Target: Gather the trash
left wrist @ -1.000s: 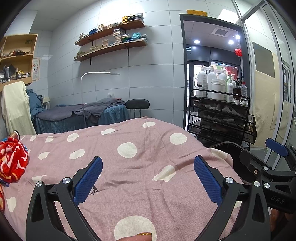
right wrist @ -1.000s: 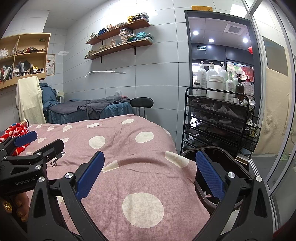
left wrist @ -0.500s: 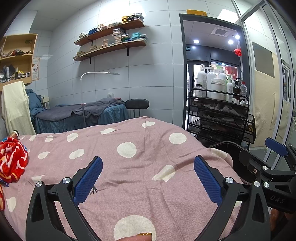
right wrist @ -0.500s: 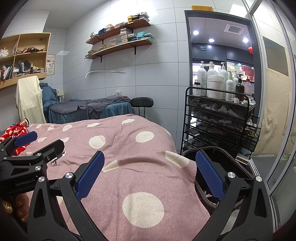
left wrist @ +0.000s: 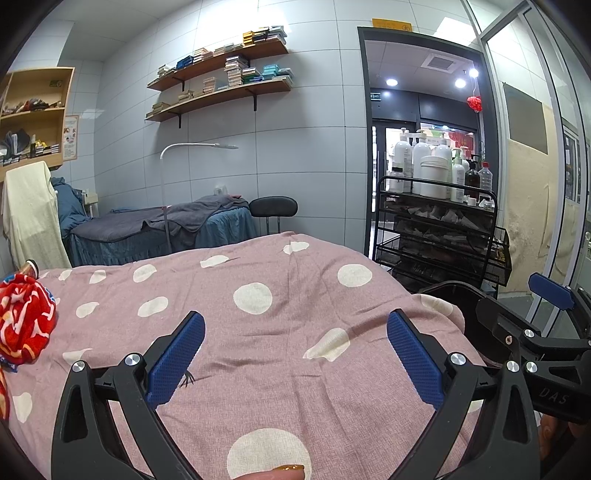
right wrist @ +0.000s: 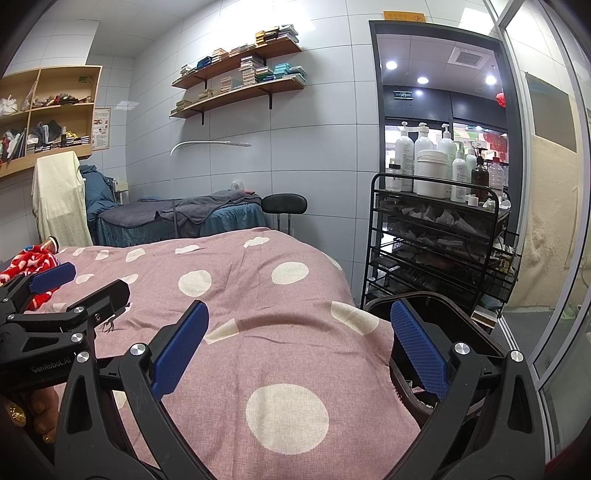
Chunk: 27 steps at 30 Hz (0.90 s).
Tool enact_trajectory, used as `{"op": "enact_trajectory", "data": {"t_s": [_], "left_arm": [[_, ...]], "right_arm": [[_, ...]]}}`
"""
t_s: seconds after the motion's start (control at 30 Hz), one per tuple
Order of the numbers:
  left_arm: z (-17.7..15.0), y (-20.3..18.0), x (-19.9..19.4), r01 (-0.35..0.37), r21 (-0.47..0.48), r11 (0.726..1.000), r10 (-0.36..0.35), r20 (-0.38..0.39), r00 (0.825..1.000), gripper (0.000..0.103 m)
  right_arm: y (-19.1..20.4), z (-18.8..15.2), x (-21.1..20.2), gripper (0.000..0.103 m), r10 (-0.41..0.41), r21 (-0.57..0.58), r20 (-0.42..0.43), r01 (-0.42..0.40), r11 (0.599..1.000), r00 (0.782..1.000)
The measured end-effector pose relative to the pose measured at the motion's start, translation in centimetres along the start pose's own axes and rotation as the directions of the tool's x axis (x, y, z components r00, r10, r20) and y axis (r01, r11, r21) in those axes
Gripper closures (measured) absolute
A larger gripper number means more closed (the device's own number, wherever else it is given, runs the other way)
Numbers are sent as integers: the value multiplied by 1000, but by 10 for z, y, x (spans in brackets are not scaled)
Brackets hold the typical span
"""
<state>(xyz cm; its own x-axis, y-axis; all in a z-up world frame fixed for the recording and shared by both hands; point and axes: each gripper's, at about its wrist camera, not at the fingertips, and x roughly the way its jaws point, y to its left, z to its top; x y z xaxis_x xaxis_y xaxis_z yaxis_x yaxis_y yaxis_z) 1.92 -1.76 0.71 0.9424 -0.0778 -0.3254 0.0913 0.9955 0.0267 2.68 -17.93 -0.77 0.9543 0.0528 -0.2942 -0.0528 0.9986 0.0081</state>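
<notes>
Both the left gripper and right gripper hang spread wide and empty above the bedspread. The only likely trash, a small dark speck, lies just beside the left gripper's left finger; the bin sits behind the right gripper's right finger. Pinching something so tiny could snag the fabric instead.

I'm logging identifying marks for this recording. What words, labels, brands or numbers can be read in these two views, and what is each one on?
"GenRoboLAI" (last letters unsure): on the left gripper body, seen from the right wrist.
"DAS": on the right gripper body, seen from the left wrist.
Too small or blurred: orange sign over the doorway, green sign beyond it, wall poster, bottle labels.
</notes>
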Motion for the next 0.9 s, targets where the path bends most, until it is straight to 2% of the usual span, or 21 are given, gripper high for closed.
{"op": "enact_trajectory", "data": {"t_s": [0.9], "left_arm": [[-1, 4, 3, 20, -11, 1000, -20, -12, 1000, 5]], "right_arm": [[1, 2, 0, 5, 1, 0, -3, -1, 1000, 1000]]}}
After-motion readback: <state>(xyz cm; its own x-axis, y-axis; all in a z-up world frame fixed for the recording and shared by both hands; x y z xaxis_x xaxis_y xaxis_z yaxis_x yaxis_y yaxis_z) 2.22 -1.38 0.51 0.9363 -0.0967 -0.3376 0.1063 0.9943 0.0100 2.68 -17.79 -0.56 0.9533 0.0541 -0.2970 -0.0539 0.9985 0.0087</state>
